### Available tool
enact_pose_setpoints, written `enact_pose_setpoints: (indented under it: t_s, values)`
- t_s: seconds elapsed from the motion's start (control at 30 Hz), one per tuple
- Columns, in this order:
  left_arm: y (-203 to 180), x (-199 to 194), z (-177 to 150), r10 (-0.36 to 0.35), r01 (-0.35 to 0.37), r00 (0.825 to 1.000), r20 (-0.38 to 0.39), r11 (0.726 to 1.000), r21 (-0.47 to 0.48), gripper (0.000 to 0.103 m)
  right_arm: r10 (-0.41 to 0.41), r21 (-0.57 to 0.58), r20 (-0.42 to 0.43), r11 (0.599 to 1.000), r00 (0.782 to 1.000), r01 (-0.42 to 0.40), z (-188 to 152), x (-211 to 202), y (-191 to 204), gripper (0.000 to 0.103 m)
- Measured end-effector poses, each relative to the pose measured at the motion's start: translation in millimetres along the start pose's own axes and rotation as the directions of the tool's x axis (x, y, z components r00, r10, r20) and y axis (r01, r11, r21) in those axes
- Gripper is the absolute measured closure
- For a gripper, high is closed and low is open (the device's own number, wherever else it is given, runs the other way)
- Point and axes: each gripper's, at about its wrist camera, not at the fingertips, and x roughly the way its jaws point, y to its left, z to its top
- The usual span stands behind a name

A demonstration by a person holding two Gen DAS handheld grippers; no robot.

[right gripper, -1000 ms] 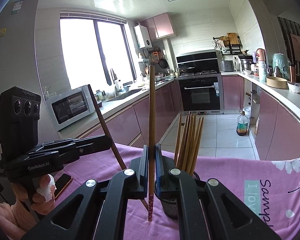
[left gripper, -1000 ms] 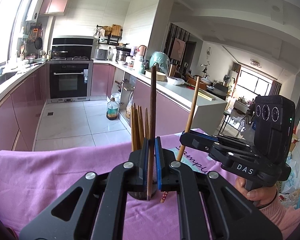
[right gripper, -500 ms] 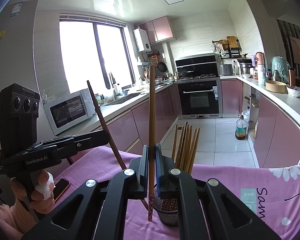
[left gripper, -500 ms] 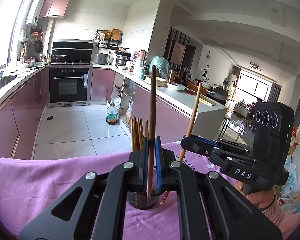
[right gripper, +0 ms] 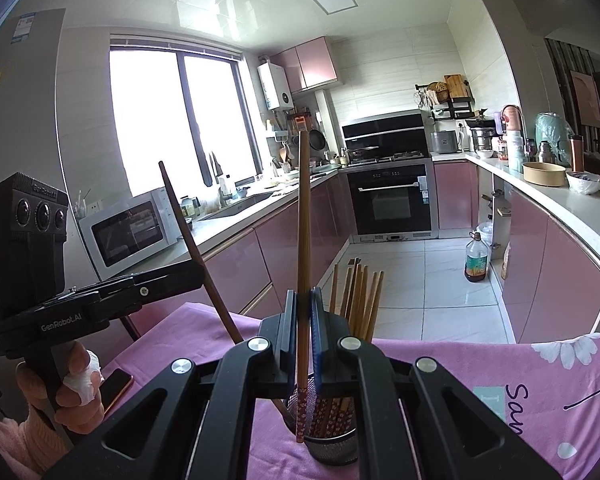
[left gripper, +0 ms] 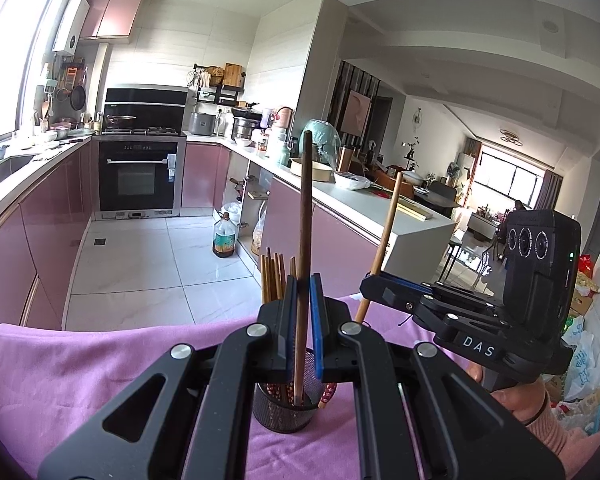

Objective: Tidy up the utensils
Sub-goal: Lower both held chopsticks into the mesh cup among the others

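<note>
Mesh holder [left gripper: 284, 412] upright on cloth [left gripper: 99, 364], near its front edge; chopstick bundle [left gripper: 273, 280] standing inside. Left gripper [left gripper: 300, 320] directly above holder, one chopstick [left gripper: 304, 216] upright between its jaws, lower tip inside holder. Right gripper [left gripper: 374, 284] just right of holder, second chopstick [left gripper: 384, 236] clamped, tip [left gripper: 326, 394] beside holder's rim. Phone [right gripper: 113, 388] on cloth, left of holder.

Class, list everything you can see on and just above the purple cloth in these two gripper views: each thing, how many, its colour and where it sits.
Mesh holder: one, dark, on the cloth.
Chopsticks in holder: a bundle, count unclear, brown.
Dark chopstick: one, dark brown, upright, lower end in the holder.
Light chopstick: one, light brown with patterned red tip, beside the holder's rim.
Cloth: one, purple.
Phone: one, dark, on the cloth.
Left gripper: black, shut on the dark chopstick.
Right gripper: black, shut on the light chopstick.
</note>
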Motion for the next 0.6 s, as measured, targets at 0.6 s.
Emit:
enact_pose_setpoints:
  t_s: [0.6]
  values:
    - [-1,12,5,0.007,-0.007,1.000,-0.020,1.000,-0.013,0.096,-0.028,0.028,-0.011,0.999,1.000,0.029,0,13,0,0.098]
